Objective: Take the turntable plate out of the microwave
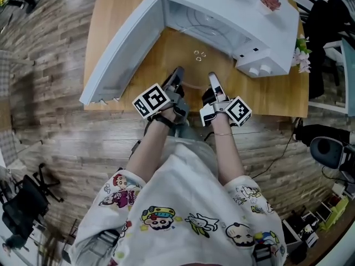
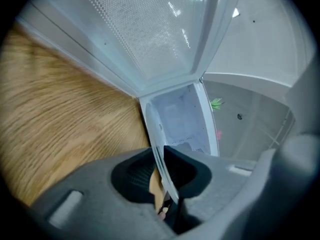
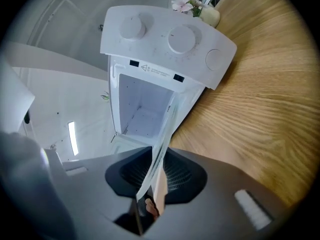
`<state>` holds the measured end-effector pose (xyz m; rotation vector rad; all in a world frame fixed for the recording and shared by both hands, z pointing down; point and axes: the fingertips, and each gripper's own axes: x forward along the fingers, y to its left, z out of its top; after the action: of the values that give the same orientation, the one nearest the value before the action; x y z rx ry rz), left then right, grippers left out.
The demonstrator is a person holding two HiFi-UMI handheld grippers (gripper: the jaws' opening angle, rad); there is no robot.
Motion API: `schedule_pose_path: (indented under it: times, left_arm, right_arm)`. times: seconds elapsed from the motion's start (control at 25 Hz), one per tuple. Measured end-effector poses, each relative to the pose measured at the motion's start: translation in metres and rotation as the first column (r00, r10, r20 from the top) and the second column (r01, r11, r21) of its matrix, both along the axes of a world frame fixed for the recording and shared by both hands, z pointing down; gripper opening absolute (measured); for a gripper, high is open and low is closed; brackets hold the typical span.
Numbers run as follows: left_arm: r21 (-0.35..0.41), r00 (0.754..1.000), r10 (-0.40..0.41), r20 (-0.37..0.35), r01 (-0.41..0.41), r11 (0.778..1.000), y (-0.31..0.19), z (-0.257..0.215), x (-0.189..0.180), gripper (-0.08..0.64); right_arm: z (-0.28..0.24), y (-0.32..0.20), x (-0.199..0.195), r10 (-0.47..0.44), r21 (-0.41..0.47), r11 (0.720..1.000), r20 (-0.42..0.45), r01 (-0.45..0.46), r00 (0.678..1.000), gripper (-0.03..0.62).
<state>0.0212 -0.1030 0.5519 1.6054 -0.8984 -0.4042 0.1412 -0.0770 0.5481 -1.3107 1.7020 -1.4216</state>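
Left claw [image 1: 178, 75] and right claw [image 1: 213, 80] are each clamped on the glass turntable plate's [image 1: 201, 62] near rim, around 7 and 5 o'clock, likely so it doesn't tip. The plate's over the desk [image 1: 122, 15], at the open microwave's [image 1: 244, 15] mouth and looking mostly out.

The microwave [image 1: 244, 15] sits on the table [image 1: 277, 93], its door [image 1: 125, 46] swung open to the left; the turntable plate [image 1: 197, 71] hangs just before the open cavity, above the table, between the left claw [image 1: 177, 73] on its left rim and the right claw [image 1: 213, 78] on its right rim; flowers [image 1: 302, 57] stand right of the microwave.
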Motion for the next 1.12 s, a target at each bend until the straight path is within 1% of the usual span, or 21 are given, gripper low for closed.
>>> schedule_pose_path:
  times: [0.16,0.36,0.52,0.72,0.84,1.12]
  left_arm:
    - [0.013,1.000,-0.003,0.000,0.003,1.000,0.017,-0.008,-0.004,0.054]
    - [0.028,1.000,-0.009,-0.008,0.009,1.000,0.045,-0.020,-0.009,0.054]
    - [0.046,1.000,-0.005,-0.018,0.006,0.999,0.068,-0.033,-0.012,0.052]
    - [0.068,1.000,-0.003,-0.026,0.005,0.998,0.096,-0.051,-0.015,0.051]
    - [0.088,1.000,0.002,-0.028,0.001,0.996,0.112,-0.063,-0.016,0.052]
    - [0.149,0.999,0.044,-0.023,-0.040,0.988,0.149,-0.096,-0.011,0.052]
  right_arm:
    - [-0.005,0.016,-0.003,-0.014,0.010,1.000,-0.005,0.014,1.000,0.086]
    - [-0.019,0.042,-0.010,-0.054,0.032,0.998,-0.015,0.055,0.998,0.089]
    - [-0.036,0.064,-0.019,-0.073,0.057,0.996,0.013,0.072,0.997,0.092]
    - [-0.048,0.092,-0.019,-0.111,0.072,0.991,-0.044,0.114,0.993,0.095]
    - [-0.063,0.108,-0.023,-0.130,0.092,0.987,-0.046,0.134,0.990,0.097]
    - [-0.093,0.147,-0.020,-0.166,0.133,0.974,-0.124,0.182,0.978,0.107]
